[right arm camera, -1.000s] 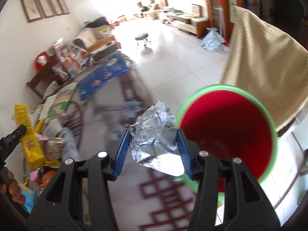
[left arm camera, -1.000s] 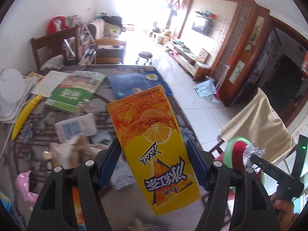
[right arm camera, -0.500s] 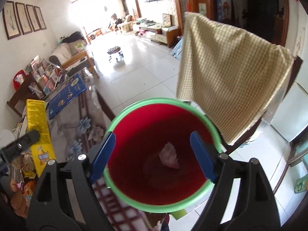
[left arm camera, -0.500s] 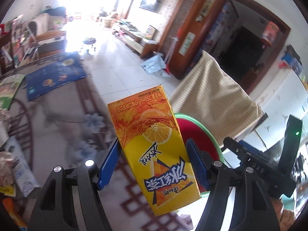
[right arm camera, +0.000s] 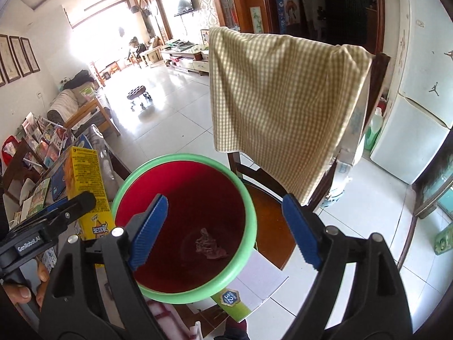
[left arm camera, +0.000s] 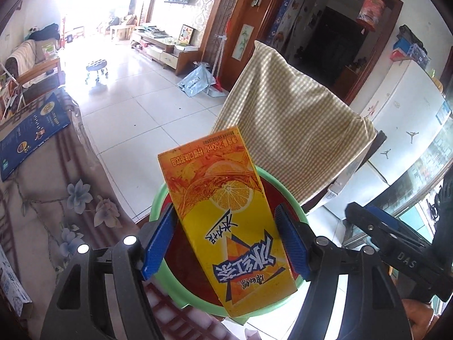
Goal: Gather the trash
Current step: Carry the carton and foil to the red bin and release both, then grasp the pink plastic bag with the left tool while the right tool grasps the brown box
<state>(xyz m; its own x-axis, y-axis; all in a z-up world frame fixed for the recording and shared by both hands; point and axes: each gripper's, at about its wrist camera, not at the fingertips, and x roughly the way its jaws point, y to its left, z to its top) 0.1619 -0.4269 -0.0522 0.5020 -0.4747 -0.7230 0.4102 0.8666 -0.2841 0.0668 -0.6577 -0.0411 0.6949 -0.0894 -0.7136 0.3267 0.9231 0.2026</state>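
Observation:
My left gripper (left arm camera: 226, 239) is shut on a yellow-orange drink carton (left arm camera: 226, 212) and holds it over the red bin with a green rim (left arm camera: 164, 277). The carton (right arm camera: 87, 192) and the left gripper (right arm camera: 51, 221) also show at the left of the right wrist view. My right gripper (right arm camera: 223, 226) is open and empty above the same bin (right arm camera: 249, 206). A crumpled piece of foil (right arm camera: 209, 245) lies on the bin's bottom.
A chair draped with a checked cloth (right arm camera: 277, 99) stands right behind the bin. A table with a flowered cloth (left arm camera: 48, 212) lies to the left, carrying a blue booklet (left arm camera: 31, 133). A white fridge (right arm camera: 419, 107) stands at the right. A white box (right arm camera: 254, 277) sits under the bin.
My left gripper swung right from the table and brought the carton over the bin. My right gripper opened and dropped the foil ball into the bin.

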